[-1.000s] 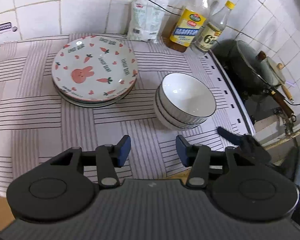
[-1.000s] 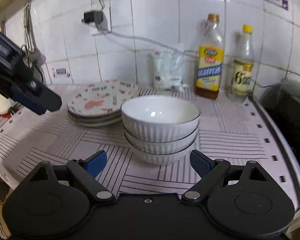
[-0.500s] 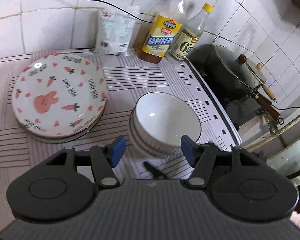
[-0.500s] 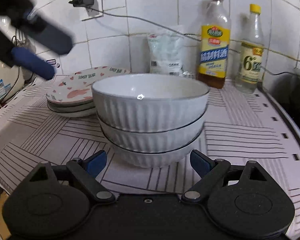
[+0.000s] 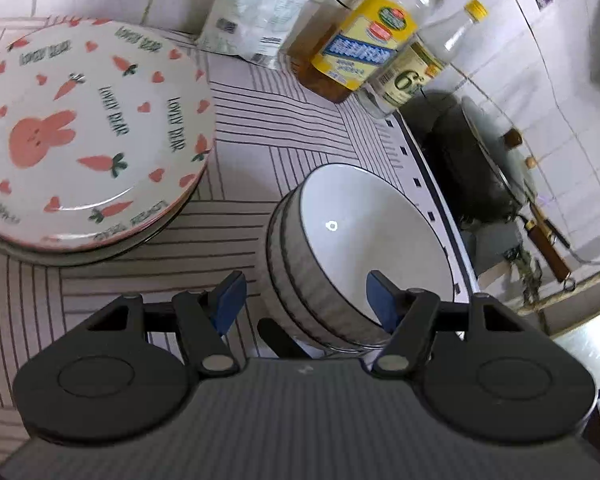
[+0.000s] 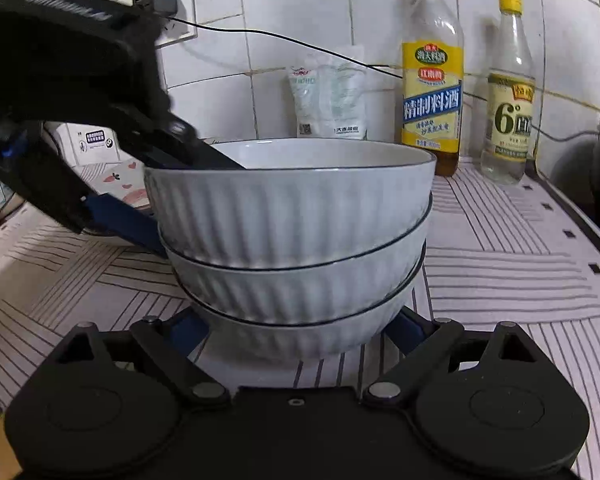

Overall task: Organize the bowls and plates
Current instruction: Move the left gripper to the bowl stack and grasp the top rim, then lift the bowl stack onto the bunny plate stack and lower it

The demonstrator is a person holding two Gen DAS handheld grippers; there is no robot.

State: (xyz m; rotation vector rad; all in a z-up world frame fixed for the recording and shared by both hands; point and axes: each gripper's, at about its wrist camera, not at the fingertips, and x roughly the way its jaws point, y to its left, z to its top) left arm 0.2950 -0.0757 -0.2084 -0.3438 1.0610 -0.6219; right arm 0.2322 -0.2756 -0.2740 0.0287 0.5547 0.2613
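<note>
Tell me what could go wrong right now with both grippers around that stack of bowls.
1. The left gripper straddles the top bowl's rim, one finger inside, one outside; a pinch there could tilt it off the stack.
2. The right gripper brackets the bottom bowl; lifting from there may let the upper bowls slide.
3. The stack sits near the plates; a sideways nudge could knock them.

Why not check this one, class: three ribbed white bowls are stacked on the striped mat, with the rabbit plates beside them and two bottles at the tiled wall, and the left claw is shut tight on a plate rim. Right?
Wrong in one respect. The left claw is not shut on a plate: it straddles the rim of the top bowl, one finger inside and one outside, as the left wrist view shows. The three bowls, striped mat, rabbit plates and two bottles stand as stated.
</note>
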